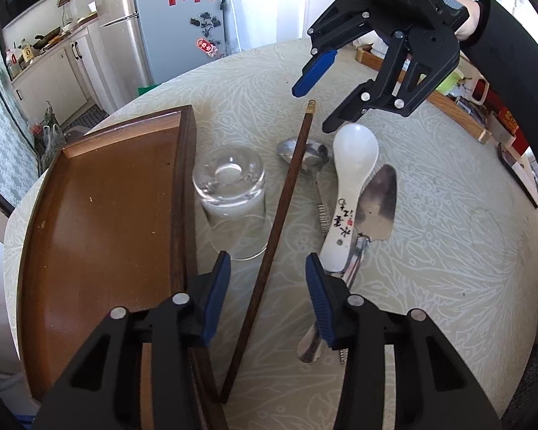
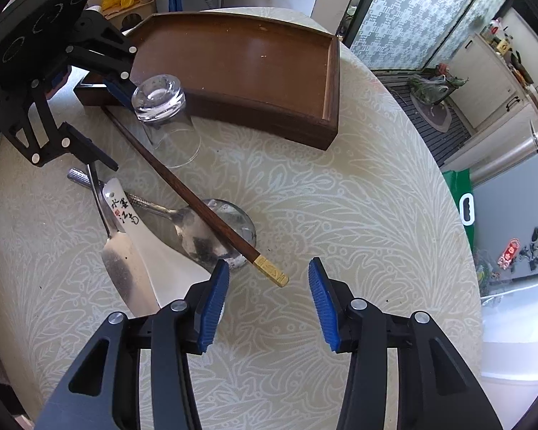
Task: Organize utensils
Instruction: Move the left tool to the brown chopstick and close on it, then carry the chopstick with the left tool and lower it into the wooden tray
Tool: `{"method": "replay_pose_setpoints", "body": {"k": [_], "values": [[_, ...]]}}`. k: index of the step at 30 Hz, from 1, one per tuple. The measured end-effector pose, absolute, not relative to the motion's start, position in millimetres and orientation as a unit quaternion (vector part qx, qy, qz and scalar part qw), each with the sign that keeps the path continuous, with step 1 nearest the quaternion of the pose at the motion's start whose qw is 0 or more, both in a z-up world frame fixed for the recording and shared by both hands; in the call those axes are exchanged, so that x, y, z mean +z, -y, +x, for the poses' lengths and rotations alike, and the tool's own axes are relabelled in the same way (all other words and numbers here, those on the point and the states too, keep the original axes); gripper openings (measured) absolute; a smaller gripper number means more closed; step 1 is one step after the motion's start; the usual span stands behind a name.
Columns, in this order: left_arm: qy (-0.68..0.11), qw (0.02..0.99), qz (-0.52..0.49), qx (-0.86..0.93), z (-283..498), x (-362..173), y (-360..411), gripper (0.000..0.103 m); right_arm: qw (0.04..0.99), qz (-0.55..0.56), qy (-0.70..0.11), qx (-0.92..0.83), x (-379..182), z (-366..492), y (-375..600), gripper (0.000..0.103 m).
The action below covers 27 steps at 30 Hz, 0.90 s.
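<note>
- Straddling the wooden chopstick (image 1: 279, 215), left gripper (image 1: 269, 286) half-open, pads not touching.
- Upturned glass (image 1: 229, 193) + wooden tray (image 1: 100, 215) just left.
- Right gripper (image 2: 269, 294) half-open, empty, near chopstick's gold tip.
- Ceramic spoon (image 1: 351, 179) right, over metal spoon (image 1: 305, 150) + cake server (image 1: 380, 204).

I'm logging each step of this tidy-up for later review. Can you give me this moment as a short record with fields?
surface: round table with pale leaf-patterned cloth
tray: brown wooden tray, nothing in it
glass: clear drinking glass, upside down beside the tray
chopstick: dark wooden chopstick with gold tip, lying across a metal spoon
other utensils: white ceramic spoon with black lettering; metal cake server
left gripper: open, straddling the chopstick
right gripper: open, near the gold tip
</note>
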<state>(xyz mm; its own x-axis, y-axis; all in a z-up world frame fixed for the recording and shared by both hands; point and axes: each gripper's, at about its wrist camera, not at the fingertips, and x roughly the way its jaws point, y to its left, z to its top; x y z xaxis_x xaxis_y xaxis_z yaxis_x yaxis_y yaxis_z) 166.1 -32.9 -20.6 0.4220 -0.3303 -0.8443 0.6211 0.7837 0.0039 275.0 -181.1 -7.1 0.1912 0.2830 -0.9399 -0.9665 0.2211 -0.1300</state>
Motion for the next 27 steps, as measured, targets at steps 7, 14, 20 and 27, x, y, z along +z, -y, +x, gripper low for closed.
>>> {"method": "replay_pose_setpoints", "body": {"k": [7, 14, 20, 27], "values": [[-0.462, 0.823, 0.159, -0.29, 169, -27, 35, 0.041, 0.652, -0.407, -0.423, 0.481, -12, 279, 177, 0.043], [-0.462, 0.824, 0.153, -0.291, 170, -28, 31, 0.012, 0.641, -0.418, -0.43, 0.478, -23, 287, 173, 0.027], [-0.459, 0.824, 0.157, -0.293, 170, -28, 31, 0.011, 0.649, -0.42, -0.419, 0.477, -20, 290, 170, 0.021], [-0.451, 0.825, 0.163, -0.299, 167, -27, 34, 0.01, 0.65, -0.434, -0.409, 0.47, -21, 283, 169, 0.021]]}}
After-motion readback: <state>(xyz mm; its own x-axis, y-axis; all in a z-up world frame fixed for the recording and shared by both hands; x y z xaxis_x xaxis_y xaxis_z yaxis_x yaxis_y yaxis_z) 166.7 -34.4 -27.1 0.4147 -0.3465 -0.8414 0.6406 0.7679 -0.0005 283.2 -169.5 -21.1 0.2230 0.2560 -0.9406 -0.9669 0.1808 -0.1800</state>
